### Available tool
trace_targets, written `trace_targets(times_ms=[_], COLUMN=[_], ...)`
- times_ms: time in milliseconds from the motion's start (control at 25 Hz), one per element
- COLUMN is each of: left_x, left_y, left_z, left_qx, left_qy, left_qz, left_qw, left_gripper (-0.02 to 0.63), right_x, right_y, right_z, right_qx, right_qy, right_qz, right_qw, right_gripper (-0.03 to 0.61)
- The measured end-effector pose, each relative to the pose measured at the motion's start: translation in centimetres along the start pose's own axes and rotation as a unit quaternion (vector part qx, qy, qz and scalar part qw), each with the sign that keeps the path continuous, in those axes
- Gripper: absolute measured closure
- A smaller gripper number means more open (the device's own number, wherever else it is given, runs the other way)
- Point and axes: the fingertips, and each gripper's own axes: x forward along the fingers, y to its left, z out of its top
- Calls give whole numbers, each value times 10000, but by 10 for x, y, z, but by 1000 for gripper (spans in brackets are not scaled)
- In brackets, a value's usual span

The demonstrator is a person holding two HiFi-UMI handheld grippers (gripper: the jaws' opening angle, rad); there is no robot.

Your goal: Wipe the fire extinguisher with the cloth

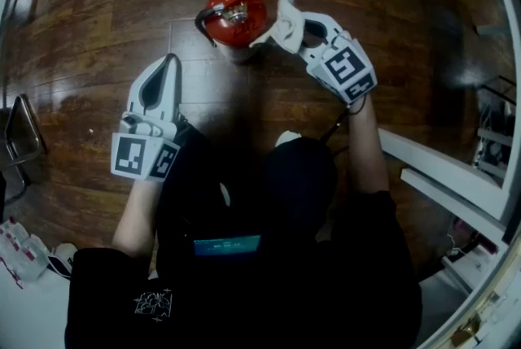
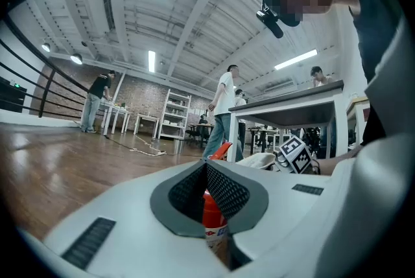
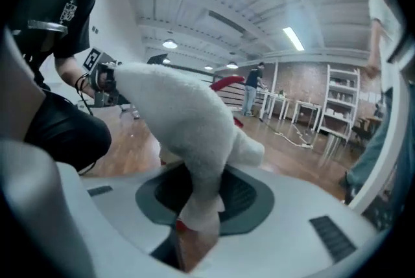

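One fire extinguisher (image 1: 236, 18) stands on the wooden floor (image 1: 89, 6). One white cloth (image 1: 281, 14) is clenched in the right hand-held gripper (image 1: 295, 32), just beside the extinguisher's top; contact unclear. Left hand-held gripper (image 1: 169, 63): jaws together, empty, near the extinguisher, apart from it. Extinguisher body mostly hidden from above.

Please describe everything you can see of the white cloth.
The cloth is white, soft and fluffy, like a thick towel. It is bunched up, and the right gripper is shut on its lower part, so most of it stands out beyond the jaws. In the head view it sits beside the top of the red fire extinguisher, probably touching it.
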Motion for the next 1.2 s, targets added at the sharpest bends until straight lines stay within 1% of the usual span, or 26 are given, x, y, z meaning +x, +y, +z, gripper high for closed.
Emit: trace_targets(times_ms=[80, 120, 200, 280, 400, 480, 520, 640, 760, 880, 1040, 1120, 1200], left_x=[0, -1, -2, -4, -5, -4, -4, -2, 1, 1, 0, 0, 1], left_y=[-2, -3, -5, -4, 1, 1, 0, -2, -4, -3, -3, -4, -3], left_z=[-2, -2, -3, -3, -1, -1, -1, -1, 0, 1, 1, 2, 3], left_qx=[4, 7, 18, 35, 53, 64, 65, 67, 78, 82, 81, 74, 66], left_qy=[19, 32, 55, 69, 73, 73, 75, 68, 49, 48, 55, 39, 27], left_qz=[0, 1, 0, 15, 60, 76, 79, 61, 38, 44, 72, 62, 47], left_qw=[10000, 10000, 10000, 10000, 9999, 9999, 9999, 9999, 10000, 9999, 9999, 9999, 10000], left_gripper=[612, 612, 611, 612, 612, 611, 611, 611, 611, 612, 612, 611, 612], right_x=[3, 9, 24, 38, 56, 70, 77, 96, 111, 118, 118, 109, 92], right_y=[-3, -3, -3, -8, -16, -14, -13, -5, 5, 15, 21, 19, 17], right_z=[11, 12, 4, -11, -35, -56, -68, -109, -148, -170, -170, -159, -138], right_qx=[-432, -570, -728, -724, -321, 127, 436, 1429, 1984, 2221, 2233, 2252, 2312], right_qy=[188, 274, 452, 594, 611, 567, 533, 496, 631, 757, 751, 572, 209], right_qz=[114, 174, 267, 282, 341, 419, 457, 525, 449, 410, 441, 430, 427], right_qw=[9988, 9978, 9960, 9952, 9970, 9974, 9966, 9871, 9771, 9712, 9709, 9717, 9717], right_gripper=[451, 451, 451, 453, 453, 454, 454, 454, 454, 454, 453, 453, 453])
